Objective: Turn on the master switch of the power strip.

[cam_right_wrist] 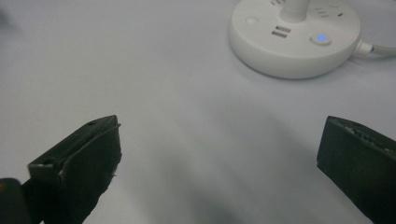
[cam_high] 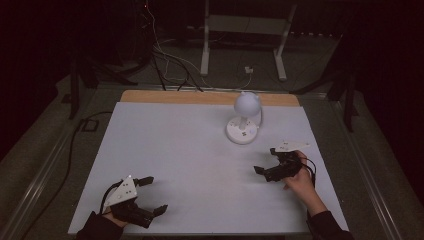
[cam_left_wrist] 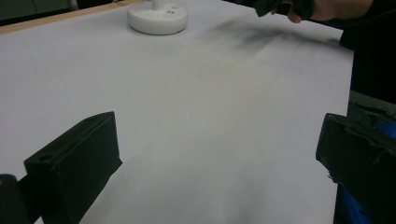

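Black jaws of your right tool (cam_right_wrist: pixel 219 163) stand wide apart at the bottom of the right gripper view, nothing between them, aimed at the lamp (cam_right_wrist: pixel 295 37) whose round base sits at upper right of that frame. In the high view the lamp (cam_high: pixel 243 120) stands upright in the upper middle of the white desk (cam_high: pixel 175 150), just beyond the right tool (cam_high: pixel 270 162). Your left tool (cam_high: pixel 145 197), lower left there, is also gaping and empty, well apart from the lamp.

Expect the lamp to be light, stiff plastic, smooth and rather slippery. Its base looks too broad for the jaws; the thin neck rising from the middle of the base is probably the best place to pinch, low down so the dome head does not tip it. A cord (cam_right_wrist: pixel 376 48) leaves the base at the frame's right edge, so it may drag if you lift or slide. A blue light (cam_right_wrist: pixel 320 38) glows on one button; press there gently, since the base could skid.
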